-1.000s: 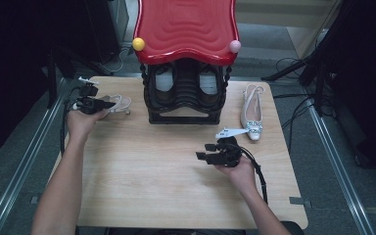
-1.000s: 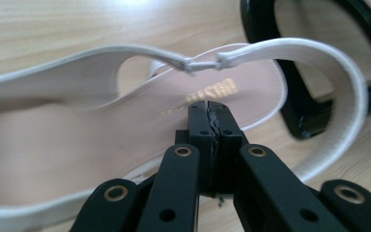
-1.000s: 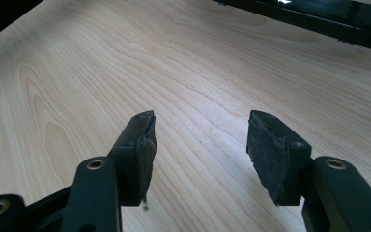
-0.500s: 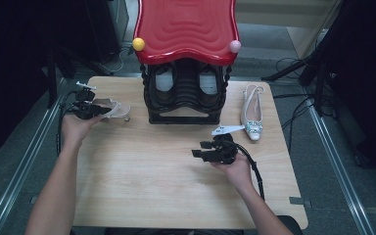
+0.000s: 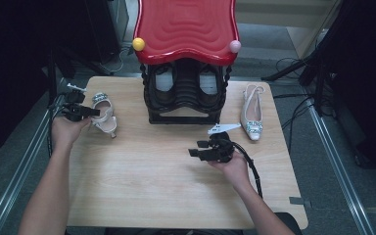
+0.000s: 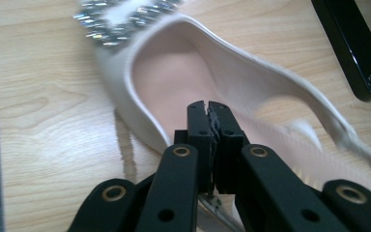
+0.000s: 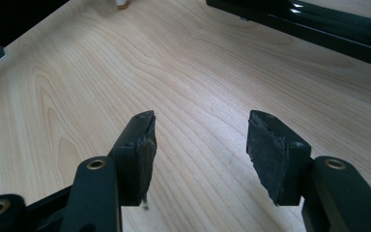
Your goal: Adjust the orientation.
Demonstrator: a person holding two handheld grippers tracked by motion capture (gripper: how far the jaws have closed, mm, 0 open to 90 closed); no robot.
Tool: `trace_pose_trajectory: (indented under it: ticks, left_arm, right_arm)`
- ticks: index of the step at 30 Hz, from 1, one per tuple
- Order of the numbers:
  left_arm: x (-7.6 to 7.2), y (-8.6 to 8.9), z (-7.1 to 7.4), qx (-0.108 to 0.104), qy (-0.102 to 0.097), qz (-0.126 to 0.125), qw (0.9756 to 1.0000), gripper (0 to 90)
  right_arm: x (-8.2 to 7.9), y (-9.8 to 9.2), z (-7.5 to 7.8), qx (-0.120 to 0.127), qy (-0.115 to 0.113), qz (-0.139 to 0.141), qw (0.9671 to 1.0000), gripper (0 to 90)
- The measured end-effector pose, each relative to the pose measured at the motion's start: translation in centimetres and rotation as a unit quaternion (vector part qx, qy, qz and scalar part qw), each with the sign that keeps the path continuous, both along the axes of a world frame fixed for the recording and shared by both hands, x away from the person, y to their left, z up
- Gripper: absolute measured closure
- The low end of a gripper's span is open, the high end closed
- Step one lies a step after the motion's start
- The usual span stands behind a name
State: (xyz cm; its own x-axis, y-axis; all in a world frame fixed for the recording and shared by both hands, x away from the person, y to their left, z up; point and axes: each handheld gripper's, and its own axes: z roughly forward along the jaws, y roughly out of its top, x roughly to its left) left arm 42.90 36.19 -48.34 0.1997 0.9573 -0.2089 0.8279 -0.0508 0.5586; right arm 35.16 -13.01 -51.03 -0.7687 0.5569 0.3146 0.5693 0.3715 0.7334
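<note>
Since the earlier frames, the left gripper (image 5: 90, 112) is seen carried outward toward the 9 o'clock edge of the tabletop (image 5: 142, 196), and the pale shoe (image 5: 105, 117) is shifted with it, away from the black shoe rack (image 5: 183, 105). The right gripper (image 5: 196, 151) is held almost where it was, near the middle of the tabletop.

In the left gripper view, the left gripper (image 6: 206, 107) is recorded as clenched on the side wall of the pale shoe (image 6: 174, 72), the two pads pressed together over the thin edge. The jewelled toe trim (image 6: 121, 21) is noted at 12 o'clock from the gripper. In the high view the shoe is found at 9 o'clock from the rack, near the tabletop's left edge, its sole on the wood.

In the right gripper view, the right gripper (image 7: 200, 137) is recorded as released, its jaws well apart with bare wood between them. A second pale shoe (image 5: 251, 115) is seen lying at 3 o'clock from the rack, apart from both grippers. A red wavy top (image 5: 186, 27) is seen above the rack.
</note>
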Motion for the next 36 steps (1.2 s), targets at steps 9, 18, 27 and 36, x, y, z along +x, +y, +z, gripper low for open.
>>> trace_pose_trajectory:
  ticks: [9, 18, 27, 36]
  left_arm:
    - [-1.0, 0.0, 1.7, 0.000, -0.032, 0.013, 0.9994, 73.6]
    - [-1.7, 0.3, -0.2, -0.006, -0.033, 0.053, 0.9981, 60.1]
    - [-1.8, 0.9, -2.2, -0.009, -0.033, 0.065, 0.9973, 63.3]
    - [-1.6, 2.0, -3.0, -0.028, -0.028, 0.075, 0.9964, 79.8]
  right_arm:
    - [-0.1, 0.1, -0.1, -0.001, 0.001, 0.001, 1.0000, 44.7]
    - [-0.1, 0.2, -0.1, -0.005, 0.002, 0.001, 1.0000, 44.7]
    - [-0.1, 0.3, -0.2, -0.010, 0.004, 0.001, 0.9999, 44.7]
    - [-0.4, 0.1, -0.4, -0.014, 0.002, -0.003, 0.9999, 44.6]
